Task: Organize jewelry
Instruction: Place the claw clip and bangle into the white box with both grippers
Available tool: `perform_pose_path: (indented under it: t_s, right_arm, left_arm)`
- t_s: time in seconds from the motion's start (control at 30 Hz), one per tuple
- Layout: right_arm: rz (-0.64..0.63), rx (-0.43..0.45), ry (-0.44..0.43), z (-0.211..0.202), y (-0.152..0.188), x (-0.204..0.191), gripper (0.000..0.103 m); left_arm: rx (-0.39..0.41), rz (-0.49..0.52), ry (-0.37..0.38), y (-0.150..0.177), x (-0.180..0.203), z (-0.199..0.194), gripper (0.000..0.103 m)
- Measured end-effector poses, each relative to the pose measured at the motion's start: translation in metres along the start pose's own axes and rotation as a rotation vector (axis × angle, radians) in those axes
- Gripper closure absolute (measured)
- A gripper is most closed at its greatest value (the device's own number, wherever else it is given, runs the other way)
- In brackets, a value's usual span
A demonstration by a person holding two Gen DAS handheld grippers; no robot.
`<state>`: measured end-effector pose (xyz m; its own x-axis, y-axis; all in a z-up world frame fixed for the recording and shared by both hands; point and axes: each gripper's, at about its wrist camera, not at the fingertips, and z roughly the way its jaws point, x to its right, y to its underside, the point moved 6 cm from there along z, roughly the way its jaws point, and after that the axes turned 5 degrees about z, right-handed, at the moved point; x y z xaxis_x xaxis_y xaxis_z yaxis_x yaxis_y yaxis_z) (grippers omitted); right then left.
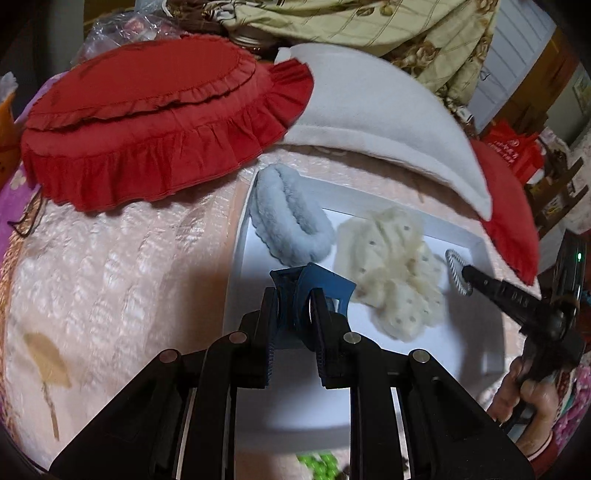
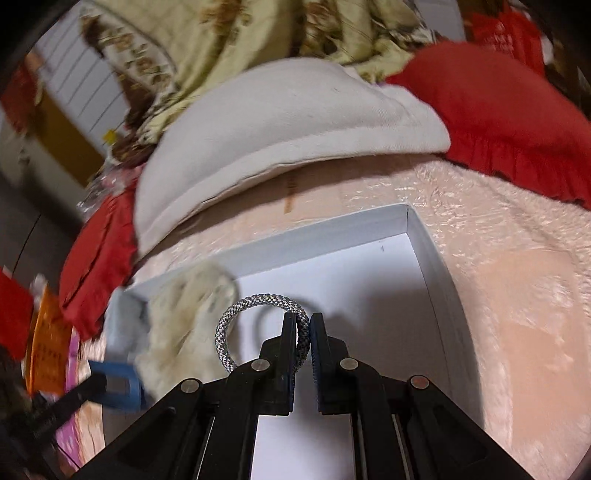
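Note:
A white shallow box [image 1: 476, 236] lies on a pink bedspread. Inside it are a fluffy light-blue hair piece [image 1: 291, 221] and a cream fluffy bow [image 1: 395, 269]. My left gripper [image 1: 293, 295] is shut on a dark blue hair claw clip [image 1: 314, 284], held over the box's near left part. My right gripper [image 2: 304, 323] is shut on a silver-grey braided hair tie [image 2: 229, 328], held above the box floor [image 2: 369, 280]. In the left wrist view the right gripper [image 1: 466, 272] comes in from the right with the hair tie [image 1: 456, 271]. The clip [image 2: 118, 384] shows at the right wrist view's lower left.
A red ruffled cushion [image 1: 147, 122] and a white pillow [image 1: 388, 122] lie behind the box, with a floral quilt [image 1: 369, 26] further back. A second red cushion [image 2: 498, 118] lies to the right. Green beads [image 1: 319, 467] show at the bottom edge.

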<state>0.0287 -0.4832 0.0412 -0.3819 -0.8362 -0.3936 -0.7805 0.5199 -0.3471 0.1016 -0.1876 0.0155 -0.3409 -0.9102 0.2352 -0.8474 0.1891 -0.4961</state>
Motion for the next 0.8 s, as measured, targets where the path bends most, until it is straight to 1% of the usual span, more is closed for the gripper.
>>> perform_pose_path:
  t_s: [0.03, 0.1, 0.2, 0.27, 0.3, 0.33, 0.4, 0.47, 0.57, 0.7, 0.73, 0.8]
  right_arm:
    - [0.014, -0.013, -0.004, 0.008, -0.004, 0.002, 0.096]
    - [0.029, -0.026, -0.008, 0.015, -0.007, 0.003, 0.096]
    - [0.058, -0.041, -0.04, 0.02, -0.01, 0.002, 0.095]
    - [0.054, -0.039, -0.049, 0.018, -0.01, -0.001, 0.081]
    - [0.05, -0.032, -0.058, 0.016, -0.01, -0.002, 0.066]
    - [0.043, -0.015, -0.06, 0.012, -0.012, -0.004, 0.062]
    - [0.028, 0.015, -0.06, -0.003, -0.013, -0.006, 0.062]
    - [0.022, 0.021, -0.071, -0.014, -0.013, -0.009, 0.062]
    - [-0.02, 0.045, -0.091, -0.05, -0.003, -0.013, 0.062]
    - [-0.127, 0.089, -0.09, -0.107, 0.026, -0.017, 0.062]
    - [-0.17, 0.113, -0.071, -0.127, 0.039, -0.017, 0.062]
    - [-0.233, 0.156, -0.035, -0.153, 0.056, -0.015, 0.062]
  left_arm:
    - [0.003, -0.004, 0.015, -0.002, -0.001, 0.003, 0.086]
    - [0.002, -0.006, 0.022, -0.004, -0.003, 0.005, 0.086]
    - [0.015, 0.012, -0.012, -0.006, -0.007, 0.007, 0.085]
    - [0.007, 0.009, 0.003, -0.006, -0.008, 0.007, 0.081]
    - [0.004, -0.004, 0.022, -0.005, -0.009, 0.006, 0.079]
    - [0.008, -0.016, 0.04, -0.005, -0.01, 0.004, 0.079]
    - [0.017, -0.021, 0.043, -0.004, -0.011, -0.004, 0.079]
    - [0.03, -0.014, 0.04, -0.001, -0.009, -0.017, 0.079]
    - [0.072, 0.002, 0.027, 0.008, -0.004, -0.047, 0.079]
    - [0.147, 0.022, 0.0, 0.037, 0.002, -0.102, 0.079]
    - [0.161, 0.026, -0.011, 0.045, 0.003, -0.114, 0.079]
    - [0.194, 0.036, -0.039, 0.07, 0.006, -0.14, 0.077]
